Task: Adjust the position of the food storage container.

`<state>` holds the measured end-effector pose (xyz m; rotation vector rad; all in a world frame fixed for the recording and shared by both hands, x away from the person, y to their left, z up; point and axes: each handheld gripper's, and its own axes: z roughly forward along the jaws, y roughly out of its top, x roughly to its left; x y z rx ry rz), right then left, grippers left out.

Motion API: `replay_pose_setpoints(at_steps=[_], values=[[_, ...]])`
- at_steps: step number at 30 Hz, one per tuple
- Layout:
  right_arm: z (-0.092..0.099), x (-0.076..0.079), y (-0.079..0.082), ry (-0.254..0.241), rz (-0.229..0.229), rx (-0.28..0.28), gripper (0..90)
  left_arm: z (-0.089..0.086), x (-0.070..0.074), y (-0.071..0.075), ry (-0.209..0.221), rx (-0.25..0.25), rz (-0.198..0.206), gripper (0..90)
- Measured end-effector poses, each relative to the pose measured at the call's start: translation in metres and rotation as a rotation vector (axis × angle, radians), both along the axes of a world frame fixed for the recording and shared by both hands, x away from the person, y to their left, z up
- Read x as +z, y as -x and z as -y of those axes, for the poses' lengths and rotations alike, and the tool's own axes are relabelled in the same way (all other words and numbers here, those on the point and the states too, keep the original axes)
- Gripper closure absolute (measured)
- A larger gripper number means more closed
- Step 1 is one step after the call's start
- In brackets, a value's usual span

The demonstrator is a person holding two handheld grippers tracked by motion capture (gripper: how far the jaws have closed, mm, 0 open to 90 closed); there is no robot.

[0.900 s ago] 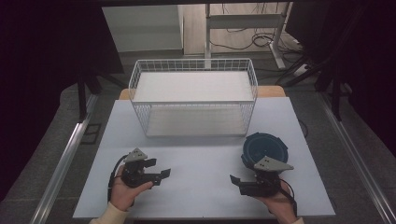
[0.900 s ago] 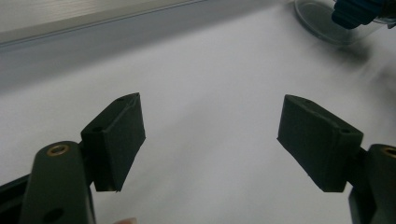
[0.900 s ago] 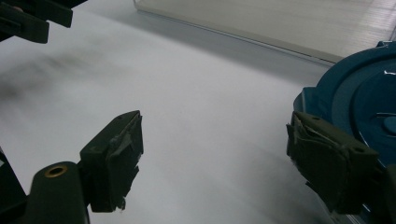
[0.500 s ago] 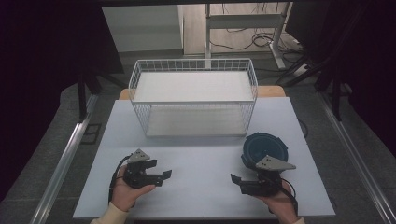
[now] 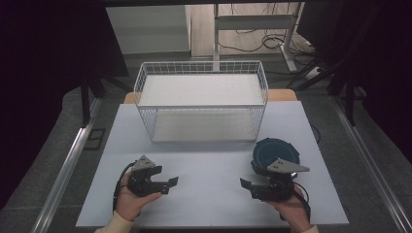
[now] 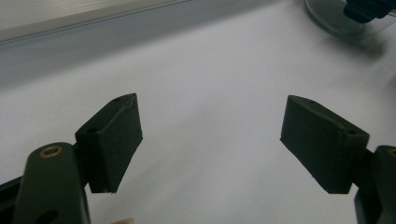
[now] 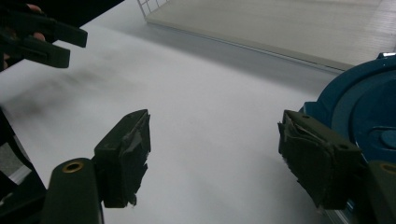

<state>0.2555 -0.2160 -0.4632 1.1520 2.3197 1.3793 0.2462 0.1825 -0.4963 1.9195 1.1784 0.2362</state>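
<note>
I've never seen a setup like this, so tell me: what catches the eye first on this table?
Most striking is the white wire basket, standing empty at the far middle of the pale table. Next comes a round dark blue lid-like disc lying flat near the right edge, just beyond the right gripper. That gripper and the left gripper are hand-held at the near edge, jaws open, pointing toward each other with nothing between them.

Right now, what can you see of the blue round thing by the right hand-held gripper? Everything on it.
The blue dish is a round, dark blue piece, plastic by its look, with raised concentric rings and a small hub near its middle. It lies flat on the white table, at the right, just in front of the wire basket and apart from it. The right hand-held gripper sits just in front of it, its grey plate overlapping the near edge in the high view; its jaws stand open and hold nothing. Whether they touch the dish I cannot tell.
</note>
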Motion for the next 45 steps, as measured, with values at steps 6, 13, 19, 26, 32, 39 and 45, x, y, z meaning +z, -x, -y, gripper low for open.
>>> replay_pose_setpoints(at_steps=[6, 13, 19, 26, 32, 39, 45], values=[[-0.007, 0.014, -0.007, 0.015, -0.015, 0.002, 29.2, -0.001, -0.001, -0.002, -0.002, -0.019, -0.001, 19.3], [-0.007, 0.031, -0.025, 0.037, 0.004, 0.0, 31.5, 0.001, 0.002, 0.0, -0.006, -0.018, 0.006, 19.1], [0.005, 0.032, -0.035, 0.036, 0.013, -0.023, 33.3, 0.0, 0.001, -0.001, -0.017, -0.018, 0.001, 19.0], [0.032, 0.038, -0.04, 0.032, 0.022, -0.068, 37.7, -0.002, 0.0, -0.003, -0.023, 0.003, -0.011, 18.4], [0.056, 0.043, -0.042, 0.025, 0.02, -0.113, 44.4, 0.001, -0.002, -0.003, -0.041, -0.006, -0.017, 17.9], [0.075, 0.042, -0.047, 0.047, 0.014, -0.156, 57.0, -0.001, -0.001, -0.004, -0.034, 0.001, -0.021, 17.9], [0.091, 0.039, -0.052, 0.065, 0.013, -0.209, 68.7, 0.0, -0.002, -0.004, -0.041, 0.0, -0.027, 17.9]])
